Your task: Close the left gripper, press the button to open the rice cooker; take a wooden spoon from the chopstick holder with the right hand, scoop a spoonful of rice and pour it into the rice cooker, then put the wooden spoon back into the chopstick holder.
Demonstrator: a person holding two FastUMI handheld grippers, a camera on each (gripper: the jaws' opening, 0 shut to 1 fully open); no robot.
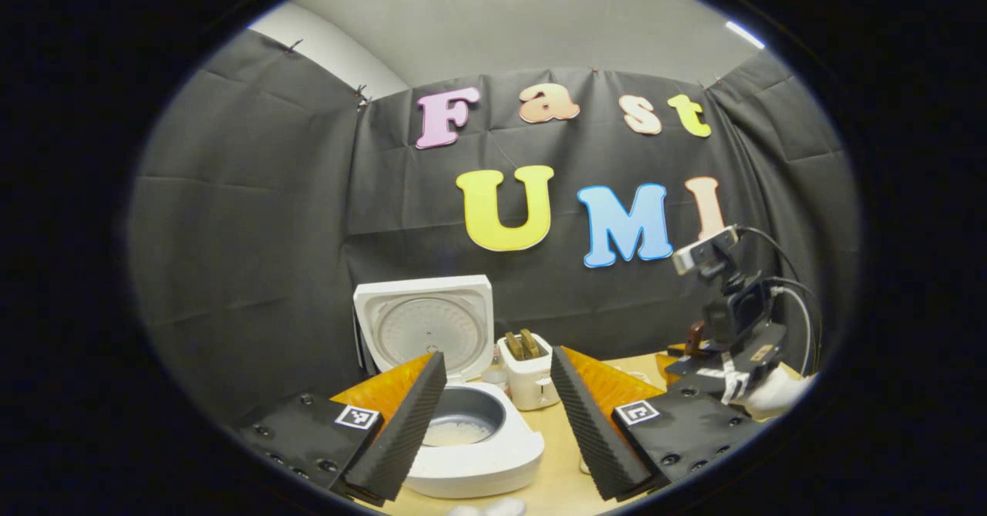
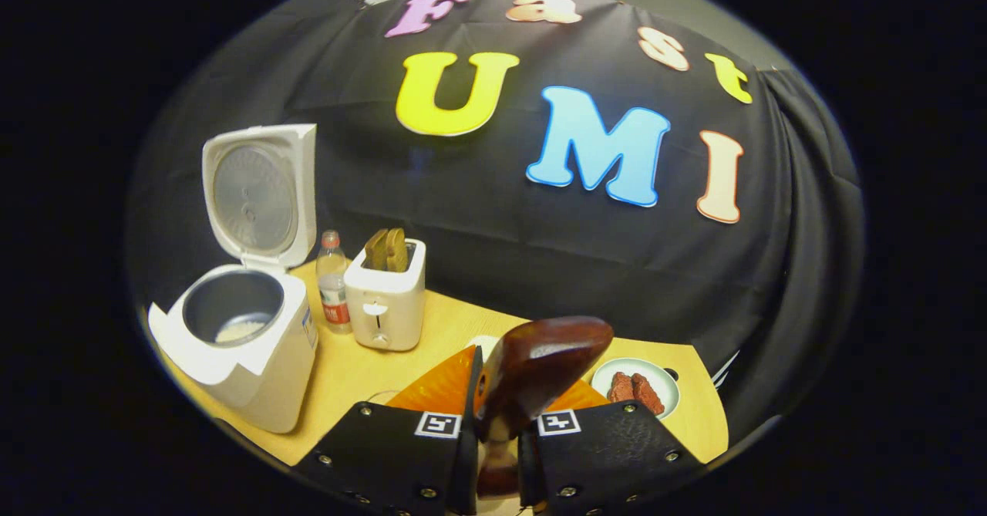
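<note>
Jaw state, left gripper [image 1: 493, 412]: the two ribbed black fingers stand wide apart with nothing between them. The unit is held level above the wooden table [image 1: 555, 477], aimed at the rice cooker [image 1: 470, 439].

Jaw state, right gripper [image 2: 493, 454]: both fingers are pressed against the handle of the wooden spoon [image 2: 540, 369]. The dark brown bowl of the spoon rises above the fingertips and tilts to the right. In the left gripper view, the right gripper [image 1: 732, 331] appears well to the right of the rice cooker, raised over the table, with a white-gloved hand [image 1: 775, 396] under it.

Position of items relative to the rice cooker [image 2: 239, 338]:
- The lid [image 2: 258, 196] is fully raised and stands upright at the back edge of the cooker.
- The inner pot [image 2: 231, 311] is exposed, with a small amount of white rice [image 2: 239, 331] on its bottom.
- A clear bottle [image 2: 333, 281] with a red label stands just beside the cooker, on its right.
- A white toaster [image 2: 385, 292] with two brown slices in its slots stands just right of the bottle.
- A white plate [image 2: 655, 381] carrying reddish-brown pieces lies well to the right of the cooker, partly hidden behind the right finger.

The chopstick holder cannot be identified in either view.
</note>
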